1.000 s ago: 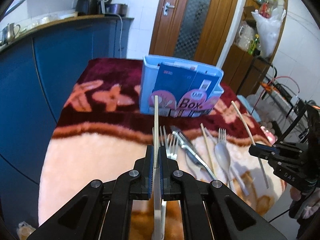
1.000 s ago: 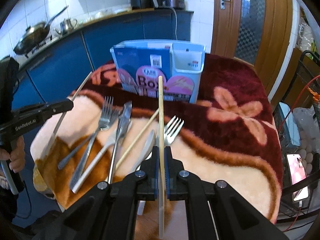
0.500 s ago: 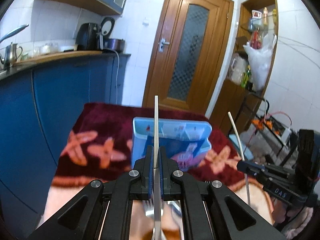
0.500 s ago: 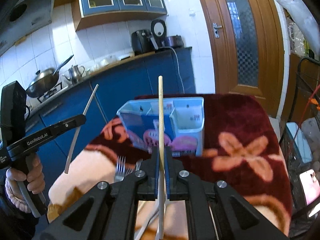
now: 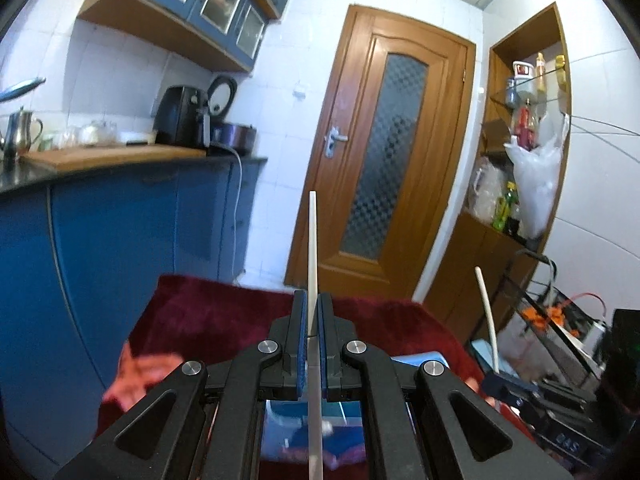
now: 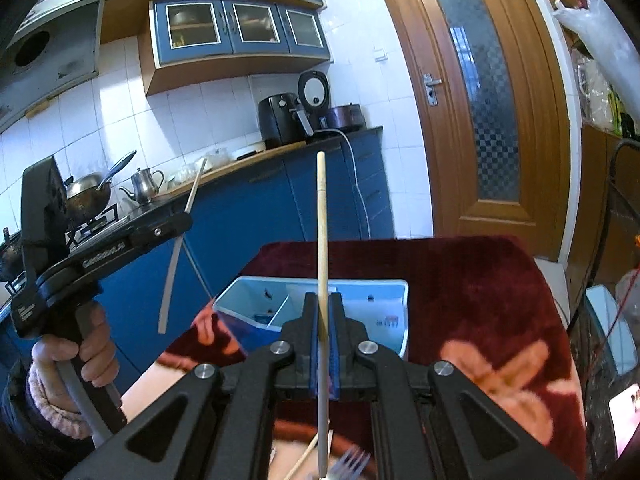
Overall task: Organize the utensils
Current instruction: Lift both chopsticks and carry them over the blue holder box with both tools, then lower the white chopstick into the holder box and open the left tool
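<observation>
Left hand-held gripper (image 6: 182,222), lettering blurred, pinches chopstick (image 6: 182,246)

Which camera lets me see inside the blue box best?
The right wrist view: the blue box shows its open top and inner divider. In the left wrist view, only slivers of it peek out behind the hand-held gripper.

Blue cabinets (image 6: 240,28), wooden door (image 5: 384,168)

A blue utensil box (image 5: 316,436) shows only as a blurred patch behind the left gripper's (image 5: 311,312) arms. A fork (image 6: 352,465) and chopstick (image 6: 304,460) blur at the right view's bottom edge, partly cut off.
</observation>
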`<state>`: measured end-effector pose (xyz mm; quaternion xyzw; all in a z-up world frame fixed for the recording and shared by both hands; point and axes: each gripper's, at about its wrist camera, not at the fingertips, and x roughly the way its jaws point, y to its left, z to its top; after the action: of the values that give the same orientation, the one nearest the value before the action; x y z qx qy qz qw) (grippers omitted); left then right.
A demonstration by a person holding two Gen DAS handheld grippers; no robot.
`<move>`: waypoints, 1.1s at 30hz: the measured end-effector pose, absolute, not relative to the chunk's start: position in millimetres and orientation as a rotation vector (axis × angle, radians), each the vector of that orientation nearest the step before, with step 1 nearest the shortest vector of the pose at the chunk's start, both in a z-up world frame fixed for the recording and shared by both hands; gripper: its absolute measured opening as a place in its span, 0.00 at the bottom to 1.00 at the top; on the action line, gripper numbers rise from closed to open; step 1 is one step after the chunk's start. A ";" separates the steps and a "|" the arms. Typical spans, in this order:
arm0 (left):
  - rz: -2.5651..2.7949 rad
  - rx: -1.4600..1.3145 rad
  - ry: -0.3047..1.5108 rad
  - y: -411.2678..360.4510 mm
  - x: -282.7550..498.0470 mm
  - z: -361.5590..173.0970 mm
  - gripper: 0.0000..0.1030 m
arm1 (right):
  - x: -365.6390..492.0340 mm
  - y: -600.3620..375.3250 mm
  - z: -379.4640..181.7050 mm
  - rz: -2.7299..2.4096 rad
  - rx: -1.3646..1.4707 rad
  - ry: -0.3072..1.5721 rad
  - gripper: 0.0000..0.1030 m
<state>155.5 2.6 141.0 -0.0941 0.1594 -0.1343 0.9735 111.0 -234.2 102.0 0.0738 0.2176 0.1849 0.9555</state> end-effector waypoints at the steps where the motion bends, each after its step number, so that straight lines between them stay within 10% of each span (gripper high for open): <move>1: -0.267 -0.187 0.307 1.2 159.9 141.8 0.05 | 114.0 -233.9 102.6 0.375 0.148 0.436 0.06; 33: -0.110 -0.176 0.237 -20.0 209.9 80.6 0.05 | 181.6 -224.6 62.9 0.317 0.068 0.245 0.06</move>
<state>209.9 -20.0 80.6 -0.0875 0.1178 -0.0550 0.9876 181.6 -224.6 62.9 0.0339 0.1217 0.1576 0.9794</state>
